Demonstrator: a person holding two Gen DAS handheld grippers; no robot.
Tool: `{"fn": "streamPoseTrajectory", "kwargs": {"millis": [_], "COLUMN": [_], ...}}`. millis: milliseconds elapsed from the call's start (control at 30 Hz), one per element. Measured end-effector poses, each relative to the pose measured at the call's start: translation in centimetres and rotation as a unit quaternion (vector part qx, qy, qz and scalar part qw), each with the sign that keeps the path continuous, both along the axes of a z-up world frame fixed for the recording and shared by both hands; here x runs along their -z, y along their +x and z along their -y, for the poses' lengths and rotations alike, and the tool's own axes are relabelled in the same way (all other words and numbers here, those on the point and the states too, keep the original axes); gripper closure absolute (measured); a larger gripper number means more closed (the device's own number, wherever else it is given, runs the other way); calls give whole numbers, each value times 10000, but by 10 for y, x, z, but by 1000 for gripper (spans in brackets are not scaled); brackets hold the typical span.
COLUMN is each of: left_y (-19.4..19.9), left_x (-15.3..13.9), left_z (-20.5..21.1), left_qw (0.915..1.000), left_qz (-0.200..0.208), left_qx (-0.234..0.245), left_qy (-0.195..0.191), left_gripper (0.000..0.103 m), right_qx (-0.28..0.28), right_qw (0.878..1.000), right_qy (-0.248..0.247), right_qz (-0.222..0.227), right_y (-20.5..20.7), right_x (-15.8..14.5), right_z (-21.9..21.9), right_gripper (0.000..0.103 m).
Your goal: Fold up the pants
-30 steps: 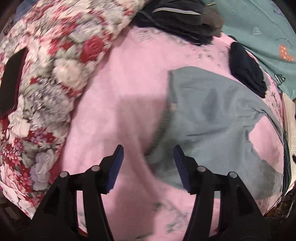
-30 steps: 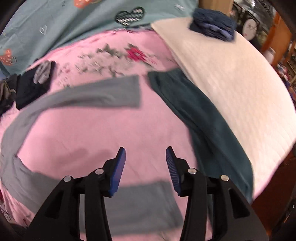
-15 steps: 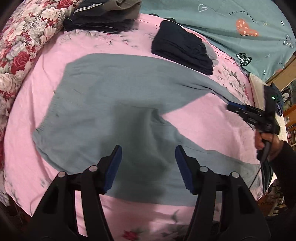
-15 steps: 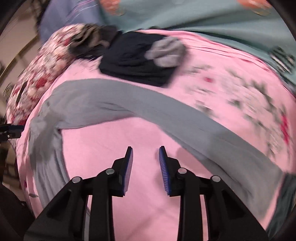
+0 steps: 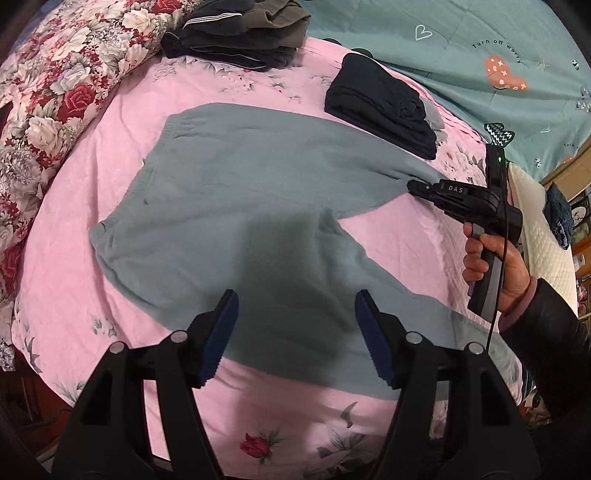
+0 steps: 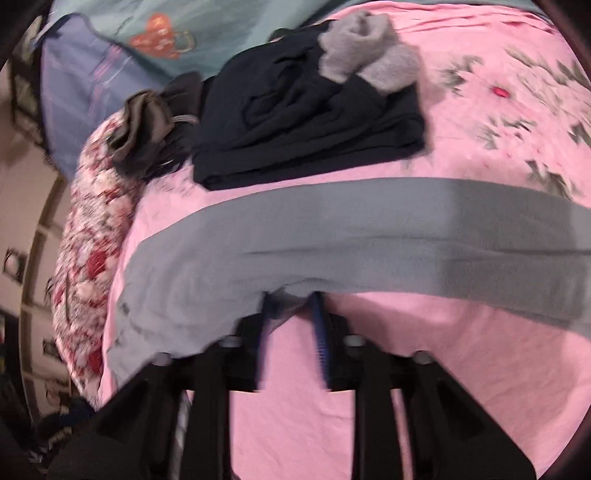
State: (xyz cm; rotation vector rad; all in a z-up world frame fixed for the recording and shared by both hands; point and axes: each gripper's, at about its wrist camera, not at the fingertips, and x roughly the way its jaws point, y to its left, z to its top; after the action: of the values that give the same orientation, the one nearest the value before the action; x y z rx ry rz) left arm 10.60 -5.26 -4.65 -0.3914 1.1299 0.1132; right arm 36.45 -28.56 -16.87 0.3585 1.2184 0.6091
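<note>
Grey pants (image 5: 236, 192) lie spread flat on a pink floral sheet (image 5: 122, 122), waistband to the left, legs splayed to the right. My left gripper (image 5: 295, 339) is open and empty, hovering above the near leg. My right gripper (image 5: 413, 185) reaches the inner edge of the far leg by the crotch. In the right wrist view the right gripper (image 6: 291, 306) has its jaws narrowed, with the leg's (image 6: 369, 236) edge reaching in between the fingertips; the blur hides whether they clamp it.
A folded dark navy garment (image 5: 380, 107) with a grey sock (image 6: 369, 51) on it lies behind the pants. A pile of dark clothes (image 5: 236, 33) sits at the back left. A red floral quilt (image 5: 48, 96) borders the left, a teal blanket (image 5: 480, 48) the back.
My left gripper swung from the quilt side to above the pants. My right gripper turned, narrowed its jaws and moved in to the far leg's edge.
</note>
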Motion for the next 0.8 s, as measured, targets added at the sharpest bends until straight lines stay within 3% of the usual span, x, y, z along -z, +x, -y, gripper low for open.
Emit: {"fn": "streamPoseTrajectory", "kwargs": {"millis": [133, 267, 333, 367, 400, 433, 500, 567, 633, 700, 800], "left_y": [9, 20, 26, 28, 30, 31, 31, 30, 28, 26, 24], "left_x": [-1, 1, 3, 3, 2, 1, 0, 1, 3, 4, 2], "left_z": [0, 7, 12, 14, 15, 16, 15, 15, 15, 16, 21], "left_qw": [9999, 9995, 9991, 9989, 9988, 9986, 9988, 9990, 9992, 9993, 9993], "left_qz": [52, 59, 34, 23, 27, 50, 60, 34, -6, -34, -42], "left_qx": [118, 284, 409, 454, 491, 515, 492, 442, 378, 367, 377], "left_qy": [-35, -124, -133, -102, -69, -52, -40, -43, -84, -86, -29], "left_gripper": [36, 36, 36, 36, 35, 33, 29, 29, 29, 29, 29], "right_qx": [375, 305, 212, 238, 351, 351, 626, 1116, 1850, 2488, 3183], "right_qw": [9985, 9964, 9981, 9987, 9992, 9992, 9969, 9825, 9623, 9493, 9376], "right_qy": [345, 710, 408, 215, 33, 33, -395, -1294, -1869, -1876, -1395], "right_qz": [-173, -360, -415, -393, -212, -212, 259, 742, 697, 414, -71], "right_y": [-28, -68, -81, -85, -89, -89, -95, -94, -82, -71, -56], "right_x": [-16, -30, -28, -29, -34, -34, -47, -58, -53, -43, -22], "right_z": [17, 32, 35, 41, 56, 56, 88, 131, 188, 234, 292], "right_gripper": [101, 101, 95, 77, 71, 71, 70, 66, 65, 62, 58]}}
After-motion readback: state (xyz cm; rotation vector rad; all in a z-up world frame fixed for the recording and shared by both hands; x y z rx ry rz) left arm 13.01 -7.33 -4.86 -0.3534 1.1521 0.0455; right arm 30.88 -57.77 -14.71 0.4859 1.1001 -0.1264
